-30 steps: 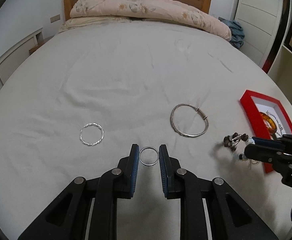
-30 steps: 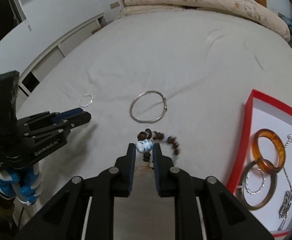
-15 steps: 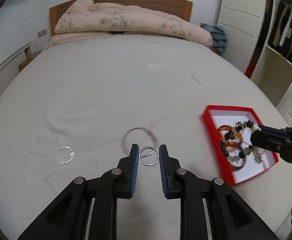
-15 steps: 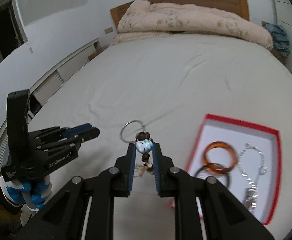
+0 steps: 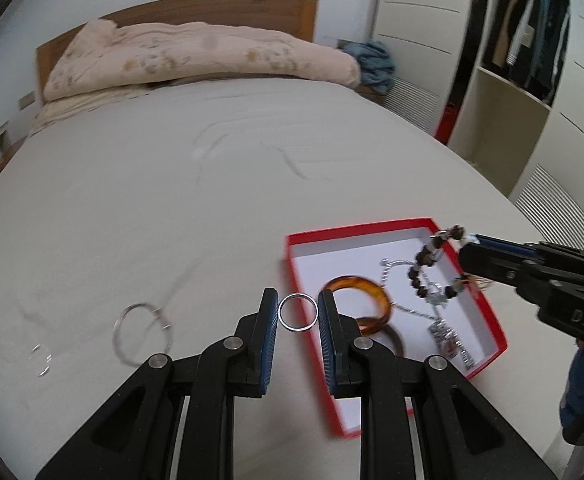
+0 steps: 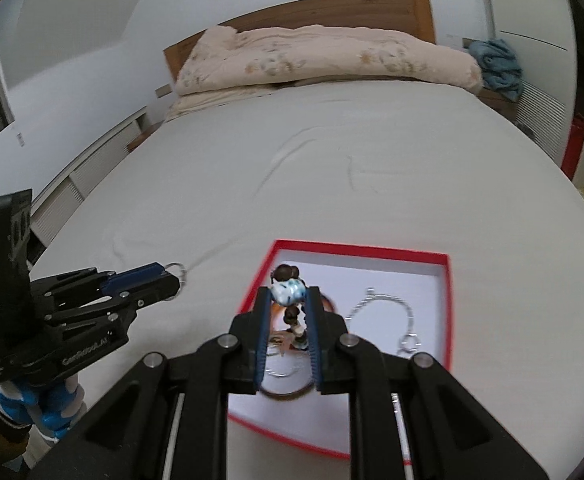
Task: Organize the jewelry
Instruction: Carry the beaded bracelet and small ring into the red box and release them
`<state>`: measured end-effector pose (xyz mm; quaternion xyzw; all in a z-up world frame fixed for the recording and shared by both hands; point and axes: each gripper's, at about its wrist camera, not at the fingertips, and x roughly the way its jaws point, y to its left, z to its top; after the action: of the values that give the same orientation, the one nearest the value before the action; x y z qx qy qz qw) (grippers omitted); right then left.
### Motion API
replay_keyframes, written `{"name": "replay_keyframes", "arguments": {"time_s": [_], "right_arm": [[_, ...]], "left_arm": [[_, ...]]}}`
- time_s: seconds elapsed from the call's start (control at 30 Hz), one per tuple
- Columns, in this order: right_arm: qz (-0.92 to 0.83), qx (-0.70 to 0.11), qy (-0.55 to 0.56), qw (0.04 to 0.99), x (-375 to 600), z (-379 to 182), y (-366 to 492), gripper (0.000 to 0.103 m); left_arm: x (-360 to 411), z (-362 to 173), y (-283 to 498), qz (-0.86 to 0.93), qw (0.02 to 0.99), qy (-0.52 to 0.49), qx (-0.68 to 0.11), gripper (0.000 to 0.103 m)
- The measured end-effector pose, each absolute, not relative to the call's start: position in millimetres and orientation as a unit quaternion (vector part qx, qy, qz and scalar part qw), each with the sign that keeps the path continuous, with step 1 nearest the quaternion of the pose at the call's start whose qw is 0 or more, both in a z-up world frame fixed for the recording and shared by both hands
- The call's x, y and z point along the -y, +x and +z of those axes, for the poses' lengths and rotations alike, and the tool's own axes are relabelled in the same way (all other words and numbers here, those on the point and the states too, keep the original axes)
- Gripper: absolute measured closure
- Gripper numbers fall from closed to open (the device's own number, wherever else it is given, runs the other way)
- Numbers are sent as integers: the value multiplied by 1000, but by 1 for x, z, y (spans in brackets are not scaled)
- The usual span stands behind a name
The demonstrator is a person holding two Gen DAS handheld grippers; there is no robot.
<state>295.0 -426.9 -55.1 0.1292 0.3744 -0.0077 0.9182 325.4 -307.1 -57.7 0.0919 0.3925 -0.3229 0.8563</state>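
Note:
My left gripper (image 5: 298, 312) is shut on a small silver ring (image 5: 298, 313) and holds it above the bed, just left of the red jewelry box (image 5: 292, 256). My right gripper (image 6: 288, 298) is shut on a dark beaded bracelet (image 6: 289, 294) with a blue-white bead; the bracelet also shows in the left wrist view (image 5: 426, 264), hanging over the box (image 6: 448, 312). An amber bangle (image 5: 368, 292) and a silver chain (image 6: 406, 316) lie in the box. A thin silver bangle (image 5: 142, 334) and a twisted silver ring (image 5: 41, 360) lie on the sheet at left.
The white bed sheet (image 5: 172, 208) spreads all around. A folded pink quilt (image 5: 196, 60) lies at the headboard. A wardrobe (image 5: 532, 60) stands at the right. My left gripper shows at the left of the right wrist view (image 6: 168, 278).
Both grippers have risen from the sheet and moved right with their pieces. The beaded bracelet now hangs over the box, and the small ring is next to the box's left edge.

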Motion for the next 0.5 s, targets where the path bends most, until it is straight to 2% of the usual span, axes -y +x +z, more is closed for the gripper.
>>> {"name": "replay_keyframes", "arguments": {"time_s": [0.5], "right_arm": [[-49, -395, 160, 903, 478, -115, 291, 87]], "left_arm": [[369, -100, 303, -357, 832, 139, -401, 83]]}}
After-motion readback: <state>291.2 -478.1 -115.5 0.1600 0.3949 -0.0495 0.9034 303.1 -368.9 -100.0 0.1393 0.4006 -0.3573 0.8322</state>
